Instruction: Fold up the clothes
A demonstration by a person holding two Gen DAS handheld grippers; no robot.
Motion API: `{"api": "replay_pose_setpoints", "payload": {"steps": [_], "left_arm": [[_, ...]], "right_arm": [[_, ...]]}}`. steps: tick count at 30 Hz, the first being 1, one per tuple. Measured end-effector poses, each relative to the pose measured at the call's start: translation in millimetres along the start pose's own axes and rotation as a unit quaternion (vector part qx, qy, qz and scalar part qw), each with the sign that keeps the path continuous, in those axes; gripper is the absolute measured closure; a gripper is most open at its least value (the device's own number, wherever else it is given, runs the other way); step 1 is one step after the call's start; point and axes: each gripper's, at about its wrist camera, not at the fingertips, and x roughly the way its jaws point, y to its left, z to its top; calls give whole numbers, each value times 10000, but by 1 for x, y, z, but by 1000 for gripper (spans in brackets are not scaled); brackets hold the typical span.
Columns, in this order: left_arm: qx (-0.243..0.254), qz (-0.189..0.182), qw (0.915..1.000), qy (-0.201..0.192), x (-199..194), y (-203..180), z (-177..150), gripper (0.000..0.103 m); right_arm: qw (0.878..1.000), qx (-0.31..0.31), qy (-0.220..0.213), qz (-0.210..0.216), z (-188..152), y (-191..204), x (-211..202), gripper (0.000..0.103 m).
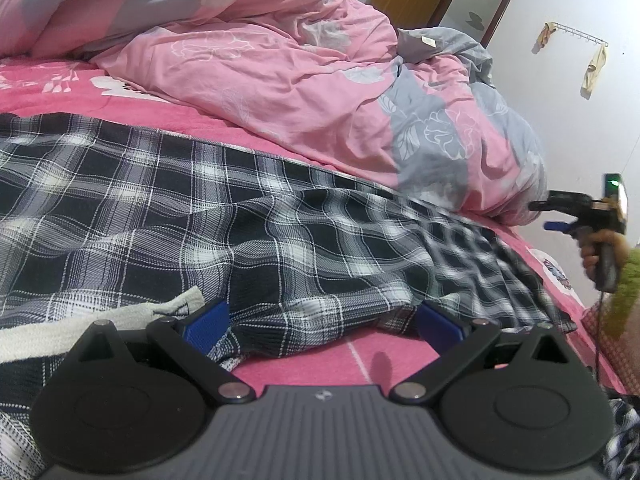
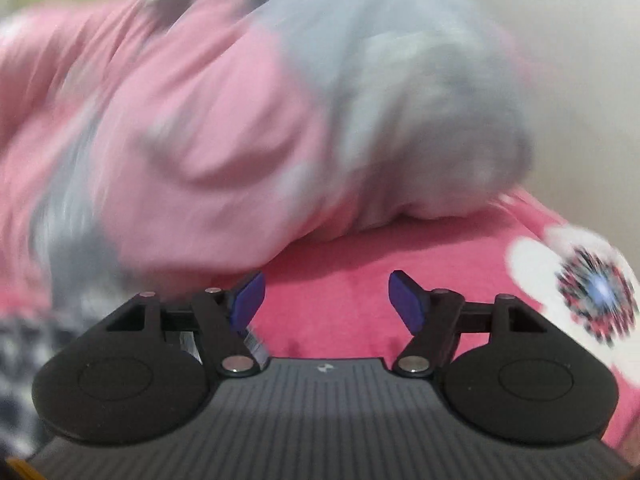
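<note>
left gripper (image 1: 322,326) jaws released, straddling plaid shirt (image 1: 224,216) hem on bed (image 1: 320,364) | right gripper (image 2: 326,300) jaws released, empty over sheet | duvet (image 1: 280,80) beyond | advice: pinch hem fully, both corners, before folding

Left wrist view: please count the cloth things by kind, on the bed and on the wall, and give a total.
Plaid garment: 1
White cloth piece at the left gripper: 1
Pink and grey duvet: 1
Pink sheet: 1
Pale cloths on the wall rack, one and another: 2
Total: 6
</note>
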Motion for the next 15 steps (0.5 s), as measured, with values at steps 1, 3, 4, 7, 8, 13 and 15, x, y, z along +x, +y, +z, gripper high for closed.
{"api": "replay_pose_setpoints", "payload": {"steps": [1,3,4,7,8,13,15], "left_arm": [[-1,-1,10000,0,0,0,0,2],[-4,-2,10000,-1,0,0,0,2],[-6,-4,10000,-2,0,0,0,2],[-11,-6,10000,-4,0,0,0,2],[-13,-6,10000,-5,0,0,0,2],[-31,-21,10000,-15,0,1,0,2],[-47,-35,10000,-20,0,2,1,2]], "right_arm": [[9995,299,0,94,1,-12,-7,32],[9972,709,224,49,-3,-28,-15,32],[9947,911,474,-49,-8,-35,-13,32],[9792,1609,1225,-140,-34,-52,-8,33],[9720,1862,1427,-105,-44,-57,-7,37],[9561,2447,1603,181,-73,-67,-5,67],[9556,2481,1572,244,-77,-67,-2,72]]}}
